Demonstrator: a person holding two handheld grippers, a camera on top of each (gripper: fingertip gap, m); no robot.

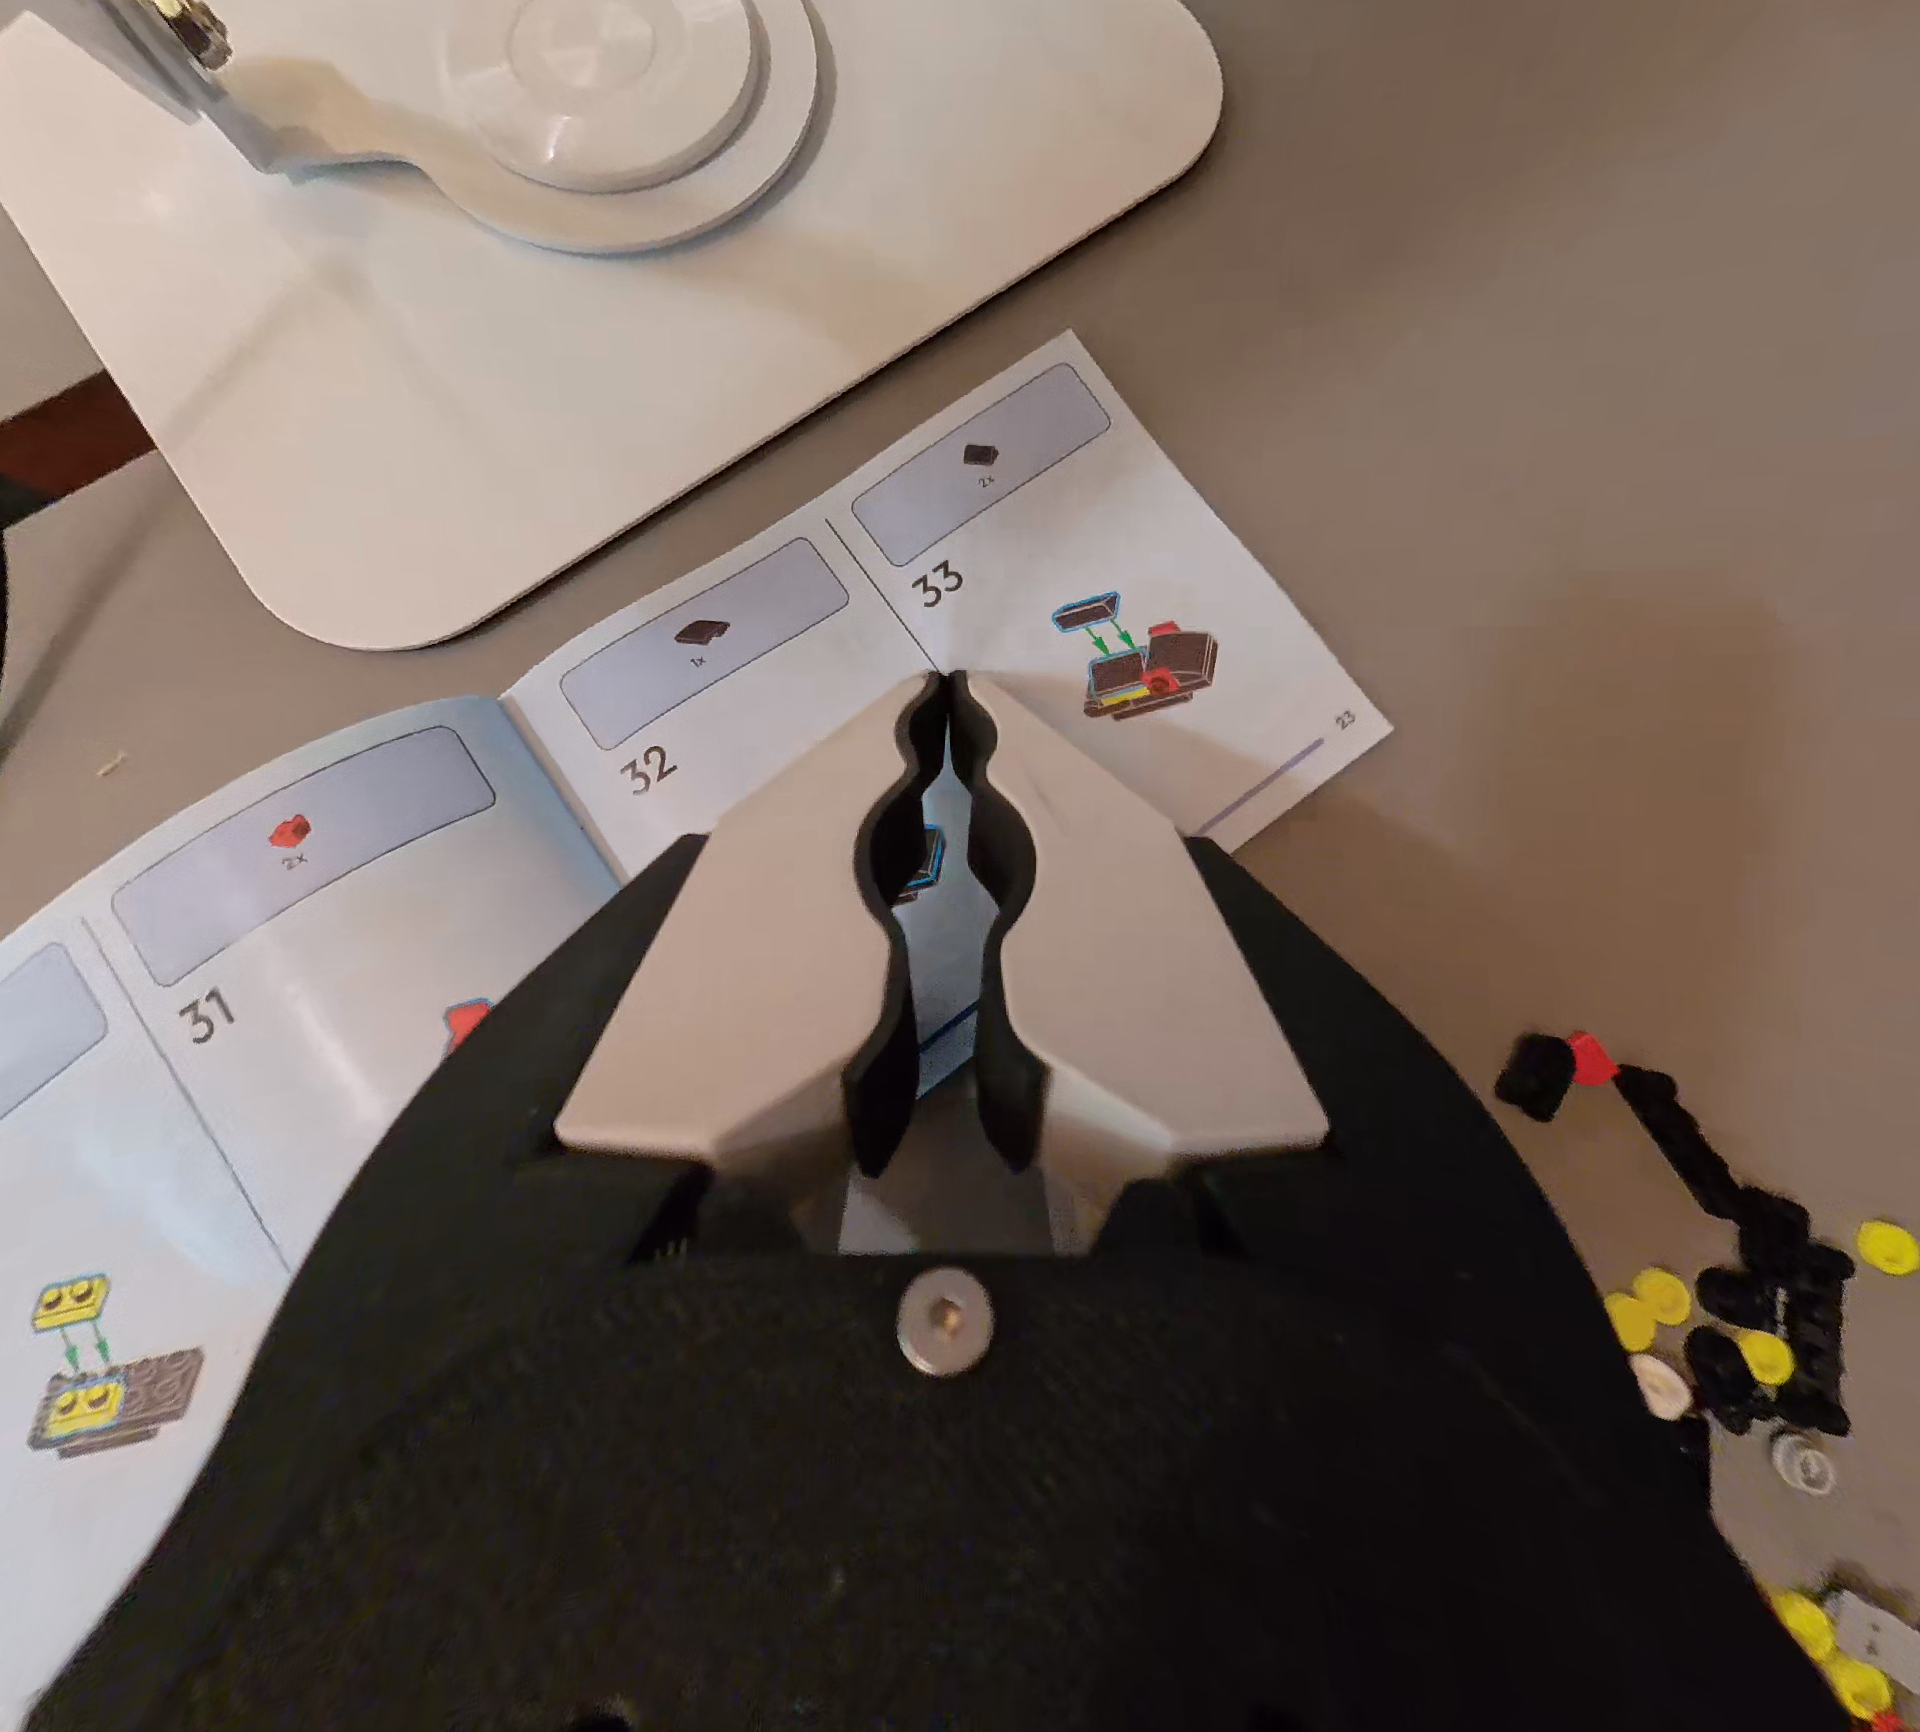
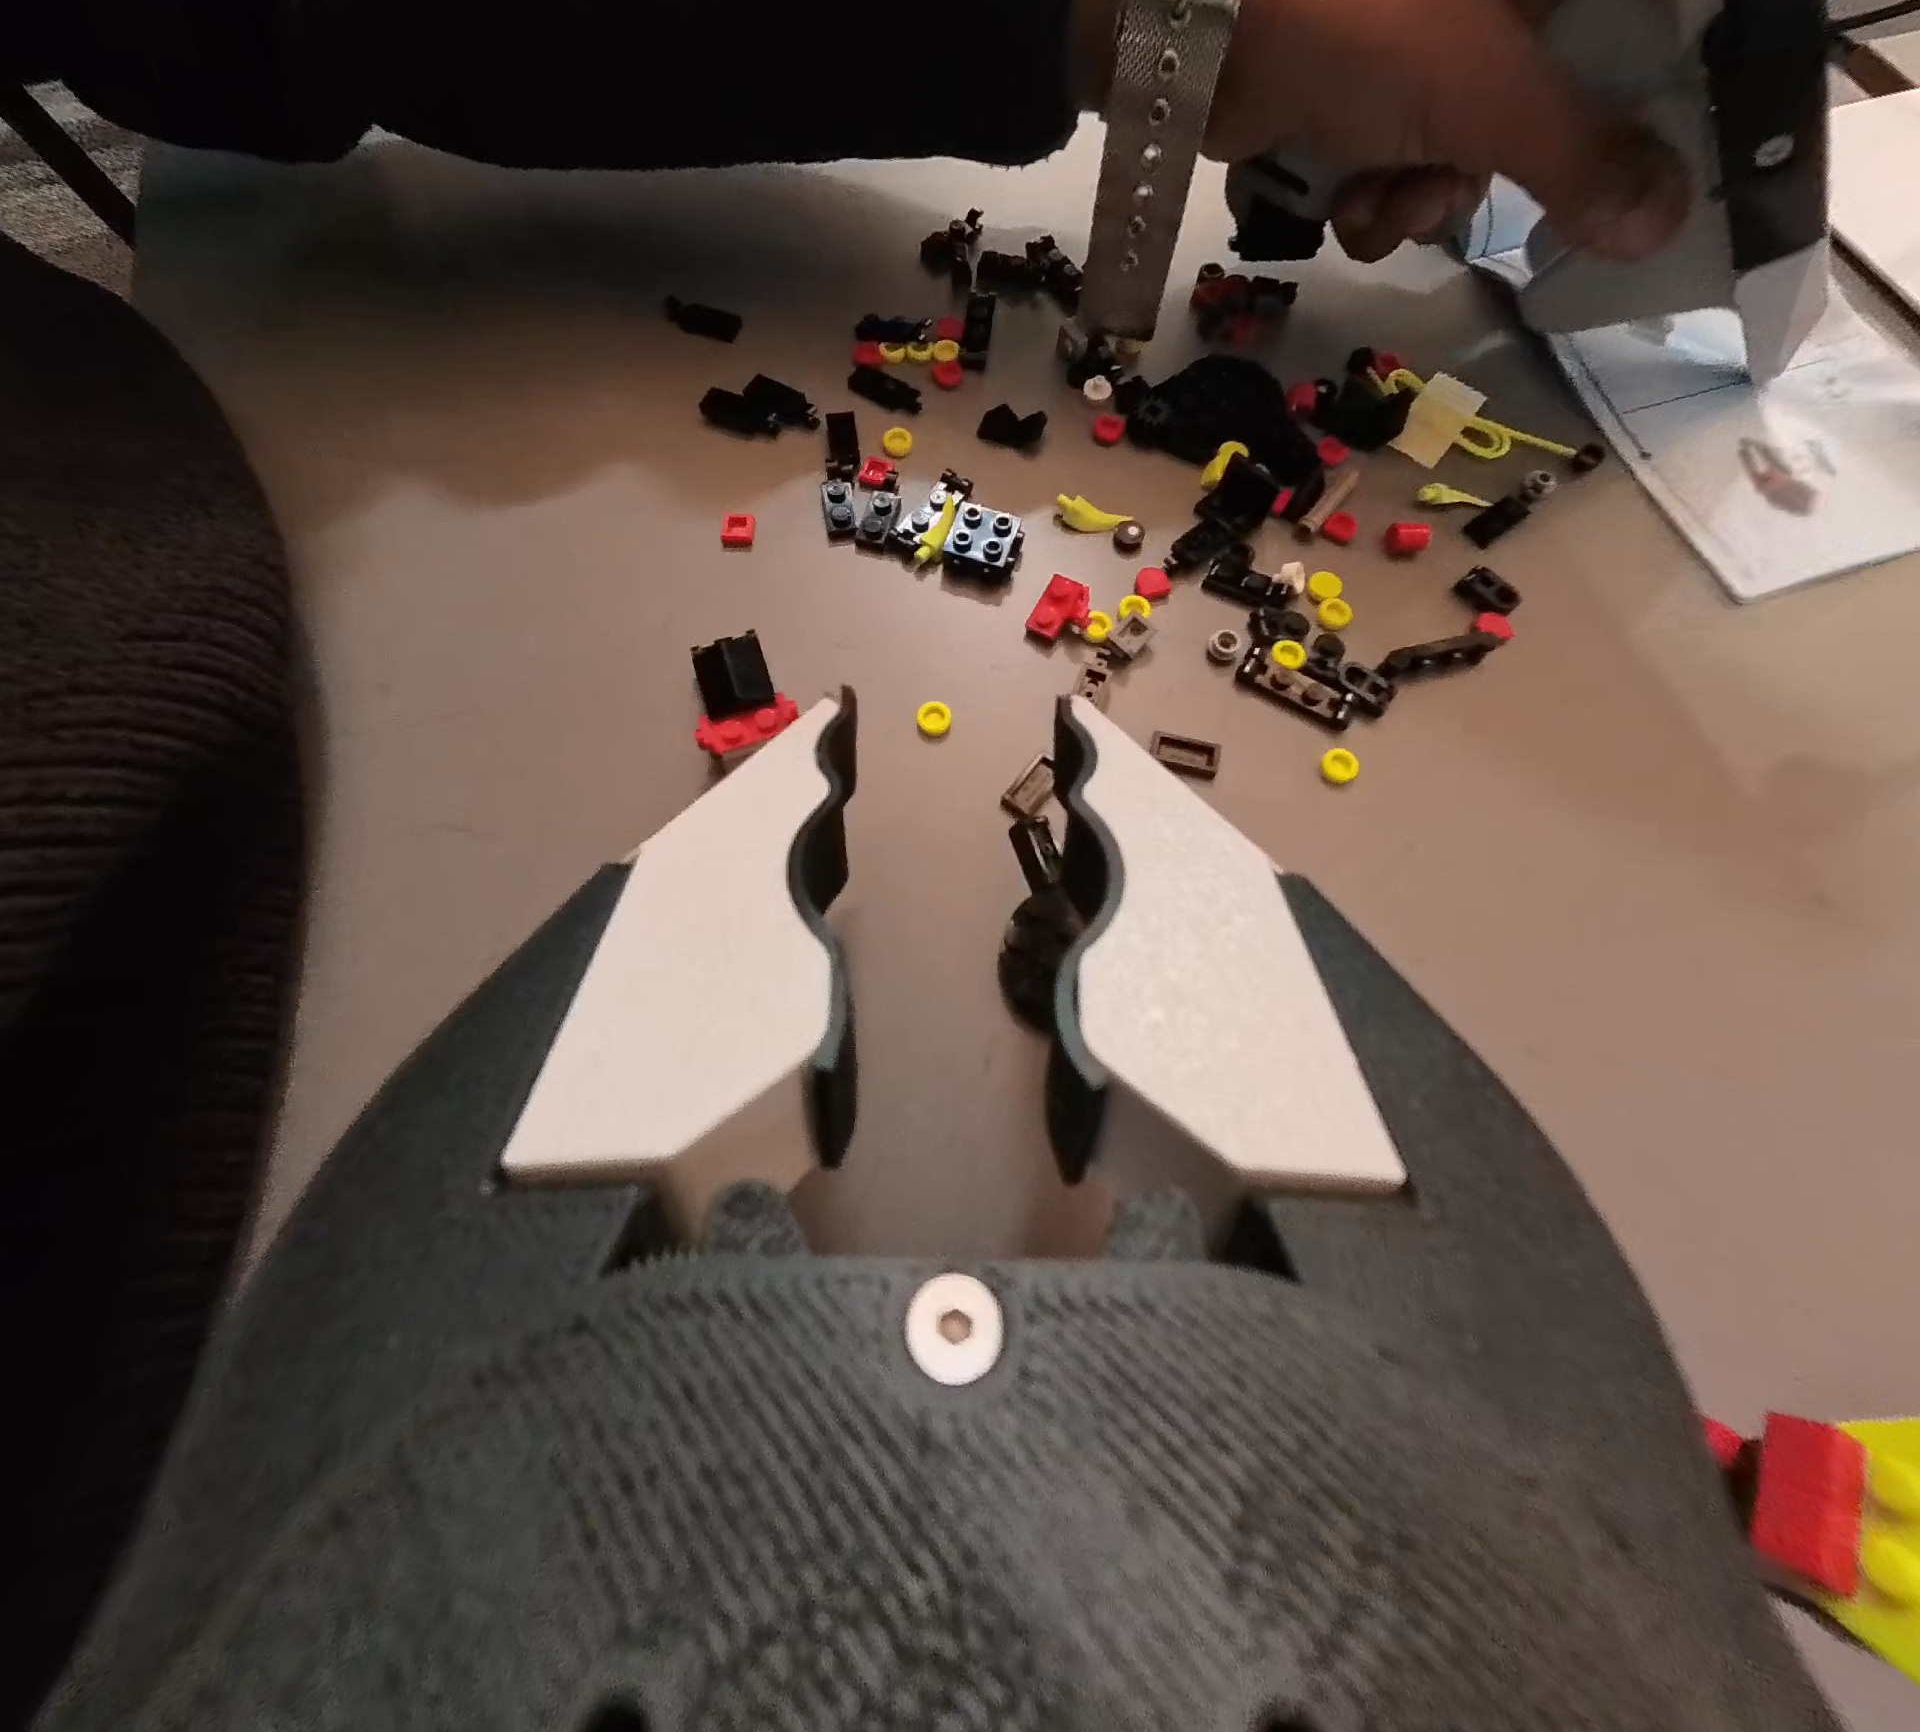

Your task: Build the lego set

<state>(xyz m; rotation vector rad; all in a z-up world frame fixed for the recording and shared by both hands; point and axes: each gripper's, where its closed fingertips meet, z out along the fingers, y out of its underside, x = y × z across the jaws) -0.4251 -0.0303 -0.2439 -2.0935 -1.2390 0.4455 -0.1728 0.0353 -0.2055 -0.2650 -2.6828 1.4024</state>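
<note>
- My left hand-held gripper (image 1: 948, 680) was closed, its tips meeting with nothing between them, poised over the open instruction booklet (image 1: 727, 716) that lay flat on the counter (image 1: 1558, 332).
- My right hand-held gripper (image 2: 954, 708) stood open with a wide gap and held nothing; it hung above bare counter at the near edge of the scattered lego pieces (image 2: 1143, 477).
- A yellow round stud (image 2: 933, 718) lay just ahead of the gap between its tips.
- A black-and-red piece (image 2: 740, 690) sat just beside its left fingertip; small brown tiles (image 2: 1031, 787) lay against the right finger.
- From the left wrist view, loose pieces lay well off to the right.
- A white stand base (image 1: 520, 332) sat beyond the booklet.
</note>
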